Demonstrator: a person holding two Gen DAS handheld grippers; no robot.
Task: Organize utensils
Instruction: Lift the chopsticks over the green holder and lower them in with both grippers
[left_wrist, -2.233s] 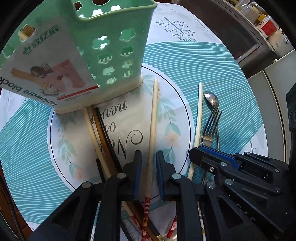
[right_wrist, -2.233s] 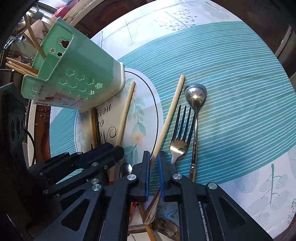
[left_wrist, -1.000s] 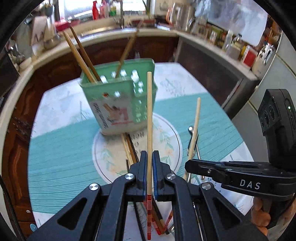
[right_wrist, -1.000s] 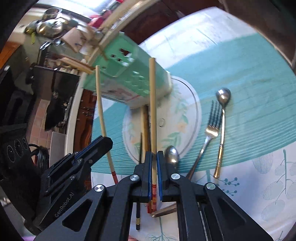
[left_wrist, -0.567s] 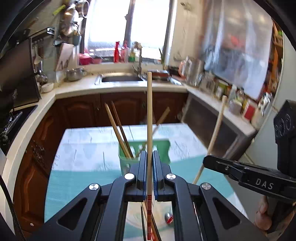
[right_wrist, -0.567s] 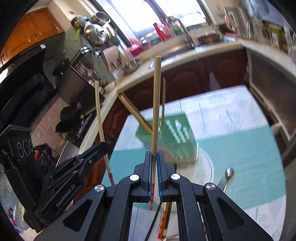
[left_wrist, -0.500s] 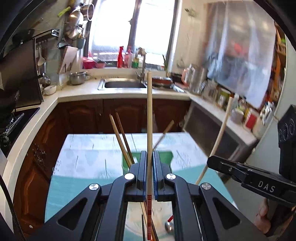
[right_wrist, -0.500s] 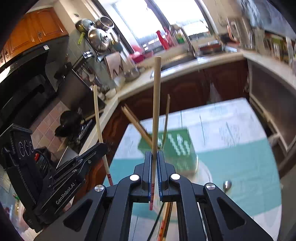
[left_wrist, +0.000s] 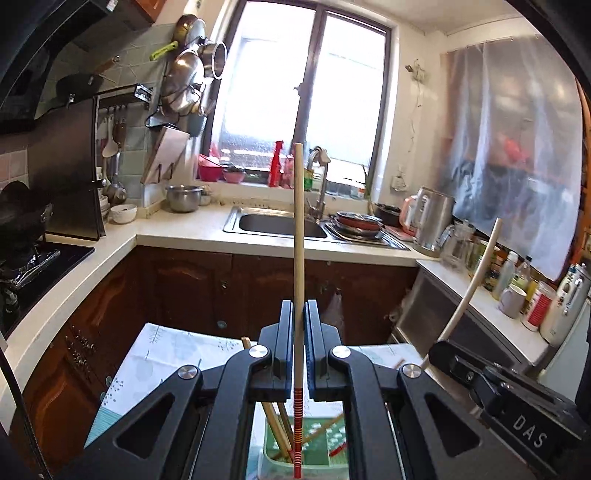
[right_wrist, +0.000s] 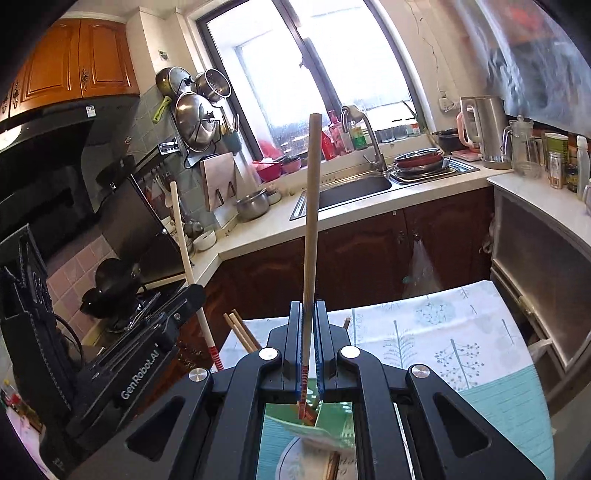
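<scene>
The left gripper (left_wrist: 299, 354) pinches one chopstick (left_wrist: 298, 236) near its red-banded end, upright above the green holder (left_wrist: 314, 439). The right gripper (right_wrist: 306, 354) clamps another chopstick (right_wrist: 310, 221) likewise. Light, stiff, probably slippery (low grips let them pivot).

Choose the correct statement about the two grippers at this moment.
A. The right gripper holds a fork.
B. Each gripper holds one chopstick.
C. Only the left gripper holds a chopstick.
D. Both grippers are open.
B: the left gripper is shut on a chopstick, and the right gripper on another chopstick.
</scene>
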